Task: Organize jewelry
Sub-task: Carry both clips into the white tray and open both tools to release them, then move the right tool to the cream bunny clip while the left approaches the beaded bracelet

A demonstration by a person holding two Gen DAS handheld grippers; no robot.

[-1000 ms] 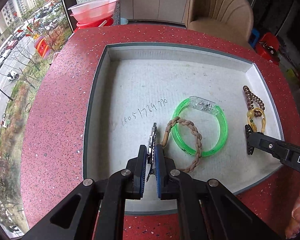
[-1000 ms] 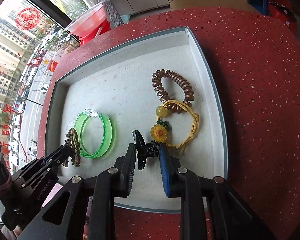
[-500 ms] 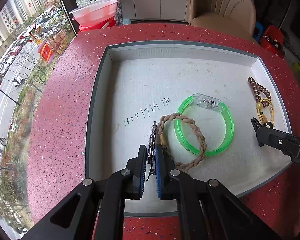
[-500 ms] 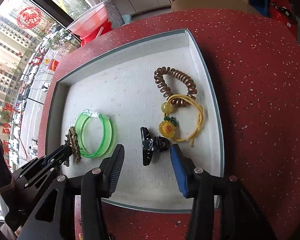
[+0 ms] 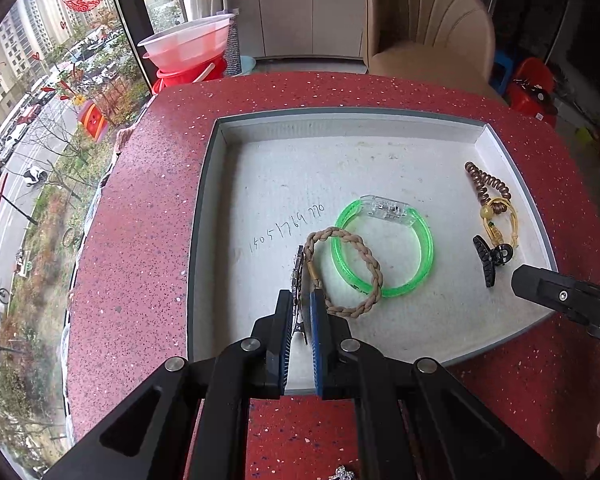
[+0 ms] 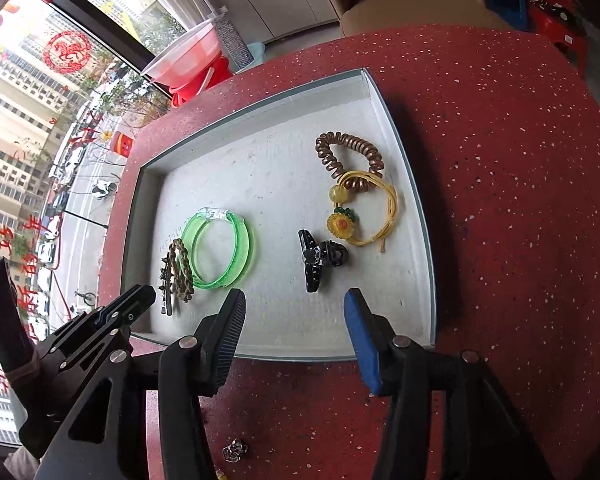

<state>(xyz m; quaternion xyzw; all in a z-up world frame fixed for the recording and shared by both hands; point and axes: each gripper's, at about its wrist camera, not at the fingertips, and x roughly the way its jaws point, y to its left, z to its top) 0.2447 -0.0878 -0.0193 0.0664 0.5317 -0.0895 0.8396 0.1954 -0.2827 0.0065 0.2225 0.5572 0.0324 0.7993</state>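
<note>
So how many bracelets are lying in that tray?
2. The green plastic bracelet lies mid-tray; the braided cord bracelet overlaps its left side, beside the left gripper. The hair ties at the right aren't counted.

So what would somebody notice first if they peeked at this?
Probably the bright green bangle glowing in the middle of the white tray, with a braided bracelet lapping over its edge. Next, the sunflower hair tie and brown coil tie by the tray's right wall, and a black claw clip lying just ahead of the right gripper.
</note>
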